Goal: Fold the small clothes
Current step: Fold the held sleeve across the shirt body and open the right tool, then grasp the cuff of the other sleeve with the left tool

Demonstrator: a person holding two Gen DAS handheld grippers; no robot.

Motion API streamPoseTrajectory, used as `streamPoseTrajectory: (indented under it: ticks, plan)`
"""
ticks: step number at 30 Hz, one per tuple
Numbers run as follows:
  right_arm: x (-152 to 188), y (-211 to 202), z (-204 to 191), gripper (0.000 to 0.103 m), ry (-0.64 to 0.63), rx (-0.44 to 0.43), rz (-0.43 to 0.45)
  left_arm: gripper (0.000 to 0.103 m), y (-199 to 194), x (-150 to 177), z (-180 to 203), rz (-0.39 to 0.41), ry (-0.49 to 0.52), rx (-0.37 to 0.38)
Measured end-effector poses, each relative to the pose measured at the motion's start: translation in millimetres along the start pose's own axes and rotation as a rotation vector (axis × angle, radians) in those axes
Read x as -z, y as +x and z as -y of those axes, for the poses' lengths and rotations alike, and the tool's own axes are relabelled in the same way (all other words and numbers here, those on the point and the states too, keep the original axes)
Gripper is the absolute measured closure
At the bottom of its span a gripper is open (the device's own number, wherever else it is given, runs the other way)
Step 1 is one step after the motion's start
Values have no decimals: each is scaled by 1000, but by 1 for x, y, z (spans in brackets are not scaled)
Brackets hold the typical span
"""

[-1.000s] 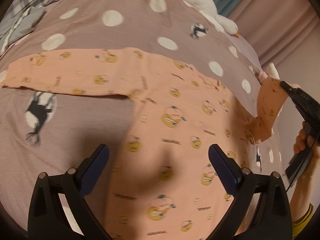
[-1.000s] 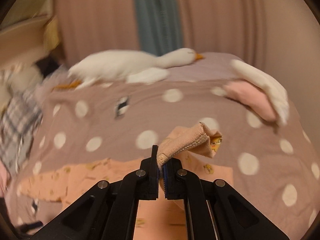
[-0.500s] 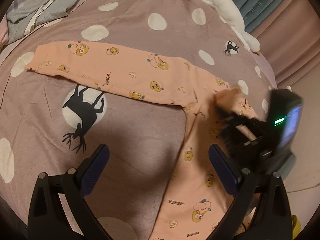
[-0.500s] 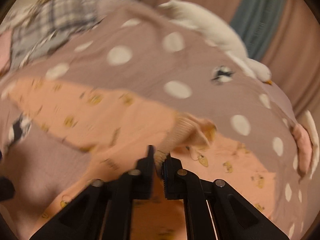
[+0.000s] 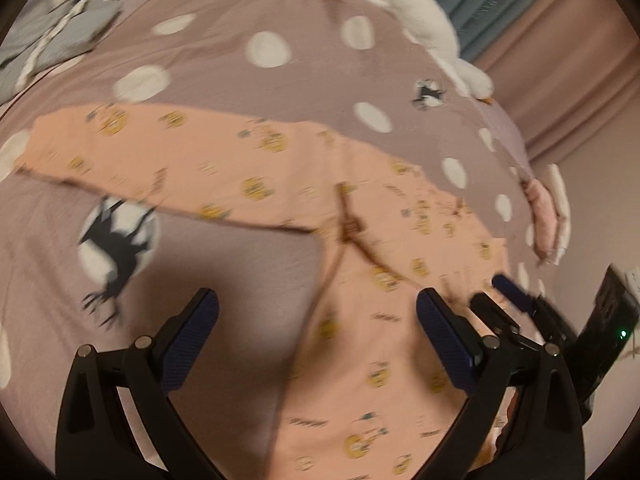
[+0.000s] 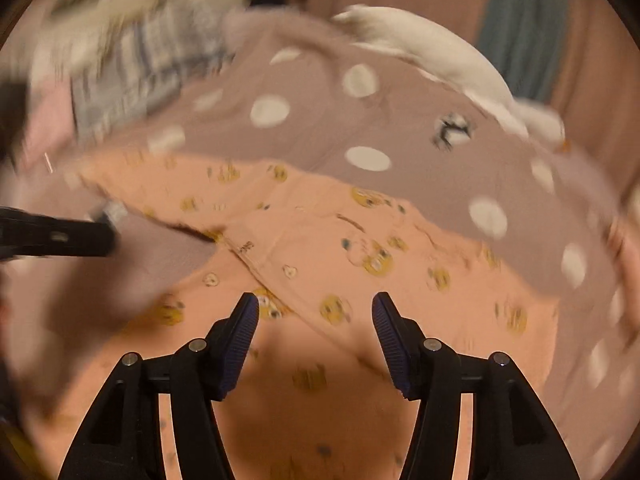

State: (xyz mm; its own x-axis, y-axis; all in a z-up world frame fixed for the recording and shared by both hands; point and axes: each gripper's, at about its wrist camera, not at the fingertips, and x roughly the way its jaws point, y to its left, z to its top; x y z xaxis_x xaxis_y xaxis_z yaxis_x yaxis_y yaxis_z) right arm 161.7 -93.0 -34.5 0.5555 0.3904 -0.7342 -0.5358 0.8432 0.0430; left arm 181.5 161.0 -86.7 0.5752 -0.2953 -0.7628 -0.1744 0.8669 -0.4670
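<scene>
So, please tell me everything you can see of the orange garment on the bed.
The orange garment is soft, thin-looking fabric printed with small yellow cartoon figures. It lies mostly flat on the dotted bedspread. One long narrow part stretches to the left; a wider part runs toward the cameras, with a fold edge crossing the middle. Both the left gripper and the right gripper are open above it, holding nothing.

Small dark words on the peach garment [image 5: 360,216] — blurred (unreadable).
</scene>
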Motion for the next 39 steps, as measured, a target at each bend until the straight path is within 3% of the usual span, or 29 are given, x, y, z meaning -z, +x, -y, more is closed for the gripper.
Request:
streamPoseTrajectory:
  ticks: [2,4,5,6,7,9,12,16,17,20,25,27,28,29,30,32,39]
  plan:
    - [14,-5,31,46,145,-18,7,5,6,-6,15,5,29,34]
    - [22,-1,70,48,294,19,-8,10,18,-14,34,-8,53,95]
    - [26,1,81,52,346,21,-3,13,26,-17,42,-21,61,127]
    - [27,2,89,63,379,8,5,22,37,-21,51,-40,69,162]
    - [27,4,96,68,412,-7,13,32,45,-23,57,-53,74,177]
    - [25,14,110,82,466,-7,23,40,65,-26,68,-82,92,178]
    - [28,34,127,88,540,16,0,50,92,-25,75,-115,105,165]
    - [48,44,145,94,564,166,-80,50,114,-21,70,-159,64,176]
    - [53,46,148,103,566,188,-88,49,120,-19,67,-171,58,172]
    - [59,43,154,103,606,170,-70,48,134,-14,63,-201,65,156]
    - [55,38,154,103,666,141,-83,48,120,-16,55,-193,39,195]
    - [51,28,144,103,650,118,-76,35,101,-14,45,-173,31,213]
    - [52,22,141,102,638,104,-64,25,91,-12,38,-153,28,207]
    - [53,18,138,90,629,91,-54,21,80,-10,27,-122,17,198]
    - [53,9,130,70,617,66,-34,19,66,-8,11,-89,-8,193]
    - [61,-6,125,47,614,37,-7,19,48,-6,-20,-58,-75,196]
    - [86,-30,103,45,679,-96,50,19,-12,-7,-153,88,-392,151]
